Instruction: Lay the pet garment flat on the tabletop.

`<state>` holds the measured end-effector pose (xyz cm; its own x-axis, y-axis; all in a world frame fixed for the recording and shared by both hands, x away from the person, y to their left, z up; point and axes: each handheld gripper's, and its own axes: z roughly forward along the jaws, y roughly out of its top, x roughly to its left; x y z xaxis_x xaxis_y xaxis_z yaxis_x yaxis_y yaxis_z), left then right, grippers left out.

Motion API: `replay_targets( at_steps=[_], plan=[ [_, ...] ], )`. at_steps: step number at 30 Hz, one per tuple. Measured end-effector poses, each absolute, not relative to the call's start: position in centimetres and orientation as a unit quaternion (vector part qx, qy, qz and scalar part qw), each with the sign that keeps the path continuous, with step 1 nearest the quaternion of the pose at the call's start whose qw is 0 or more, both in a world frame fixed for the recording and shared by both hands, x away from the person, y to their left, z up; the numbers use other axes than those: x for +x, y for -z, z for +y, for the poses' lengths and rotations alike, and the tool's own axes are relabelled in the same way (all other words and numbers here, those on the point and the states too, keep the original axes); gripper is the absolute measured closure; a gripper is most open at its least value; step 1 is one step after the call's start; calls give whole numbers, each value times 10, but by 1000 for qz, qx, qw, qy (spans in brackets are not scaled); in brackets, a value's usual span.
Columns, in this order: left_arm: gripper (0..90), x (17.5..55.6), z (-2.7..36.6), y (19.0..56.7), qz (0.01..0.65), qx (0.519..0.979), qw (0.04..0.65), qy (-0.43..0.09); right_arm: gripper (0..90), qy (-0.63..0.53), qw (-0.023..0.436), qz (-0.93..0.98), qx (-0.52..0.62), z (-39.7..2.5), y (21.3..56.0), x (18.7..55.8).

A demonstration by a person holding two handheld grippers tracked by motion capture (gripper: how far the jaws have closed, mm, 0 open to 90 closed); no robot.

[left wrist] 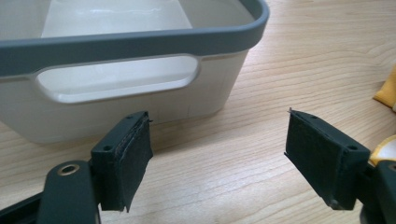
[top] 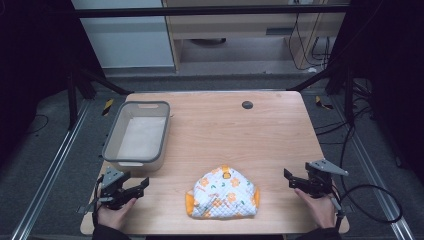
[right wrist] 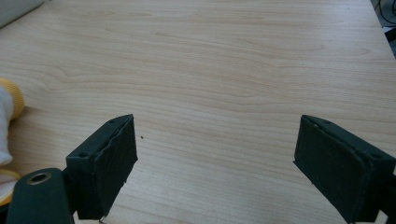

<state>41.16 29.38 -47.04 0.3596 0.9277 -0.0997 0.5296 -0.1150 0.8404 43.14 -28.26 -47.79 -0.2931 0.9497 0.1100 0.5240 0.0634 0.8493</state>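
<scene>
- The left gripper [top: 131, 188] sits at the lower left of the high view, held in a hand [top: 114, 212] at the table's near edge, its jaws spread apart with nothing between them.
- The right gripper [top: 295, 178] sits at the lower right of the high view, likewise released and empty, with bare wood between its pads [right wrist: 103, 163] in the right gripper view.
- The quilted bib [top: 223, 193], white with orange flowers and an orange border, lies crumpled at the lower centre of the high view, between the two grippers and apart from both.
- Its orange edge [left wrist: 386, 91] shows at the right side of the left gripper view and its edge [right wrist: 8, 112] at the left side of the right gripper view.
- The grey-rimmed plastic bin [top: 112, 136] stands empty at the left of the wooden table [top: 240, 130], just beyond the left gripper; its handle cutout [left wrist: 116, 79] fills the upper part of the left gripper view.
- Judging from this, the work is at its start: both grippers are poised on either side, and no grasp is made yet.
- The next move probably calls for both grippers to close in on the bib from its two sides and pinch the fabric at an edge or corner.
- The cloth is soft and bunched, so a low approach near the tabletop seems needed to catch a layer cleanly.
</scene>
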Motion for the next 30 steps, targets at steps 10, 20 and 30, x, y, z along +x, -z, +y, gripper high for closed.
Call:
replay_targets(
  at_steps=[10,20,30],
  plan=[
    [205,405,287,463,498,716,423,-247,149,-419,245,698,526,-269,471,428],
    [226,403,282,447,480,710,436,-276,170,-423,258,706,506,-259,458,426],
    [257,410,275,423,470,703,459,-272,175,-444,269,700,490,-255,431,432]
  ],
)
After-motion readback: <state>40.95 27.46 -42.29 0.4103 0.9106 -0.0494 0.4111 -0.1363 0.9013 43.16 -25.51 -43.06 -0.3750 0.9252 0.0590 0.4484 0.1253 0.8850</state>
